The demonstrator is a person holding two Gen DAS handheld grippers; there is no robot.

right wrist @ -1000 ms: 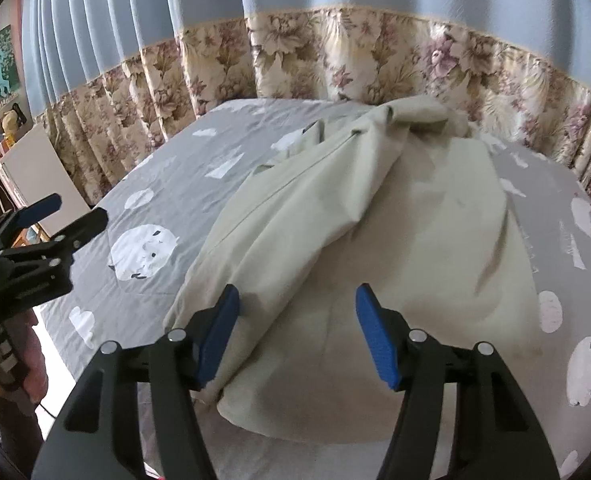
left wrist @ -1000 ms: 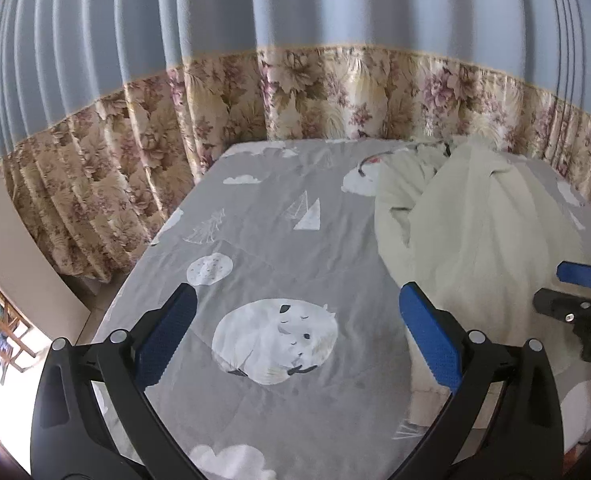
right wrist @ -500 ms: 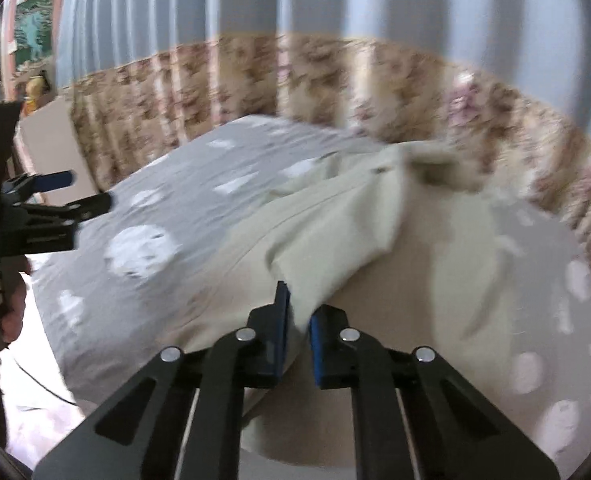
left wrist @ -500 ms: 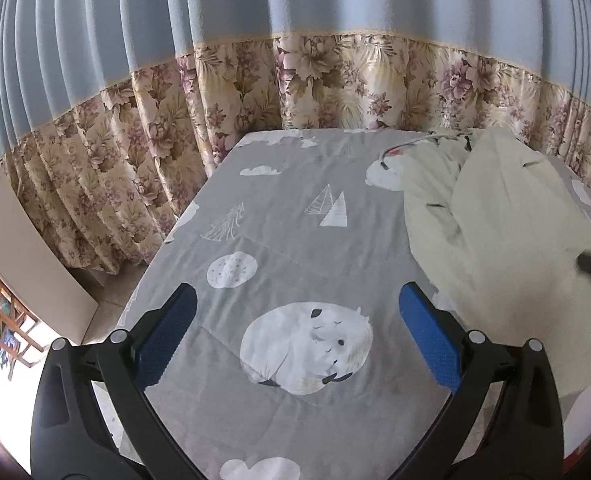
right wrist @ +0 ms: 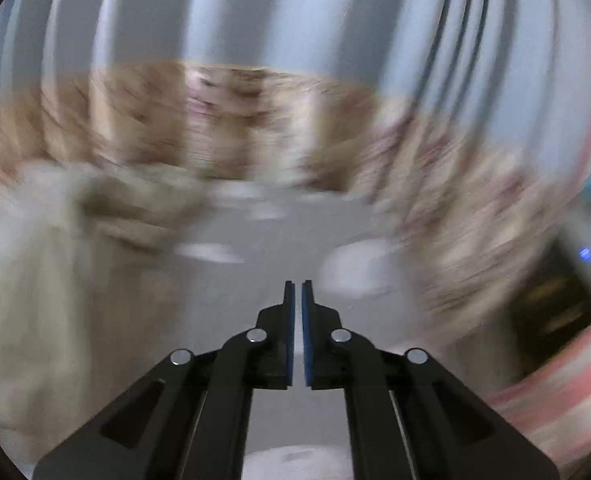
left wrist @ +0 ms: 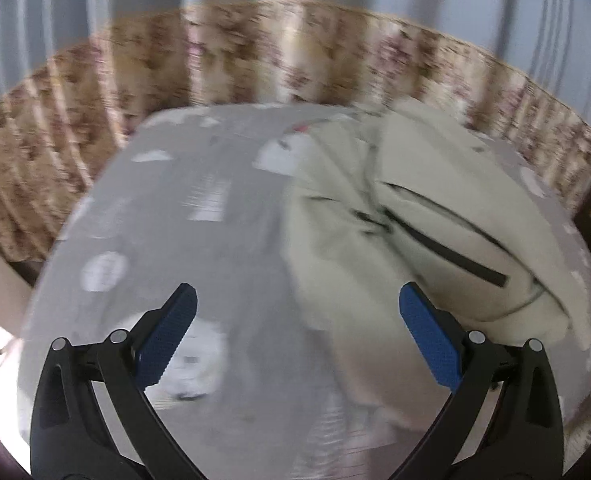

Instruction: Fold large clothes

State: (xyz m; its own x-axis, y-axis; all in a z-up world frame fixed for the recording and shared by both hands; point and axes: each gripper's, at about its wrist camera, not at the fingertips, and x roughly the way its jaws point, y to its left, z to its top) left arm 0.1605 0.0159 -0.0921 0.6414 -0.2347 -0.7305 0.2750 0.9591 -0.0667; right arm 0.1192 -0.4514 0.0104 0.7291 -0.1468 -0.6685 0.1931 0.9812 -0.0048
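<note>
Folding barely begun, I judge: cream jacket [left wrist: 435,216] lies rumpled on bed [left wrist: 223,248]. Left gripper [left wrist: 295,340] released; right gripper [right wrist: 297,308] clenched, apparently empty.

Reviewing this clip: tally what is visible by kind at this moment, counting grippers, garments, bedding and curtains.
Grippers: 2, the left gripper open, the right gripper shut with no cloth visible between its pads.
Garments: 1, the cream jacket.
Bedding: 1, the grey patterned bedsheet.
Curtains: 1, the blue and floral curtain.
Total: 5.
</note>
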